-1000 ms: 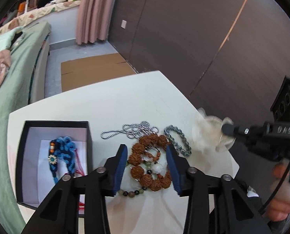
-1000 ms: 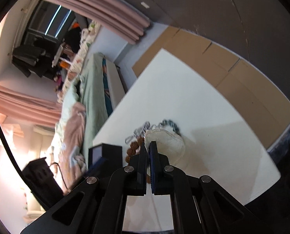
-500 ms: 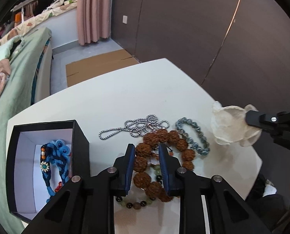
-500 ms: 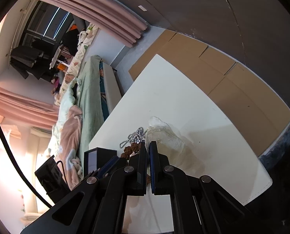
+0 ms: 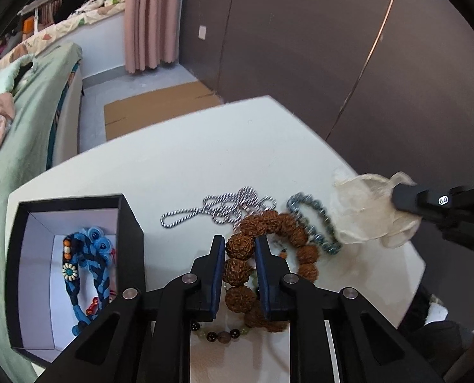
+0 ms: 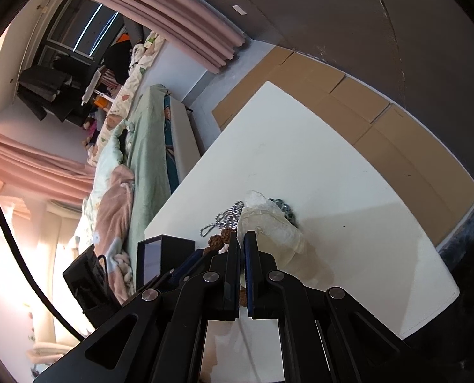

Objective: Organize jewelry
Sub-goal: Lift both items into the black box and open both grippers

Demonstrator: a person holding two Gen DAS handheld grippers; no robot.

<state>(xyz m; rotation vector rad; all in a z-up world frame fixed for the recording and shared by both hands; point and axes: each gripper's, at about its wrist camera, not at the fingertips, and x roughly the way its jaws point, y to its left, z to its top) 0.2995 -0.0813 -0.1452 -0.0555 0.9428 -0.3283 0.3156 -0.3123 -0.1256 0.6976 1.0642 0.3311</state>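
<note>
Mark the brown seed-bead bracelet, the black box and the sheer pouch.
brown seed-bead bracelet (image 5: 296,235), left wrist view, bead on its far right arc
black box (image 5: 131,220), left wrist view, outer right wall
sheer pouch (image 5: 359,220), left wrist view, middle of its body

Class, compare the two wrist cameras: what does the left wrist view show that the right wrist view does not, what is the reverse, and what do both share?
Only the left wrist view shows inside the black box, where a blue braided bracelet lies, and the left gripper closing around the brown bead bracelet, a bead between its pads.

Only the right wrist view shows the right gripper's own closed jaws and the window behind the bed.

Both show the white table, the silver chain, the sheer pouch pinched by the right gripper, and the bed.
</note>
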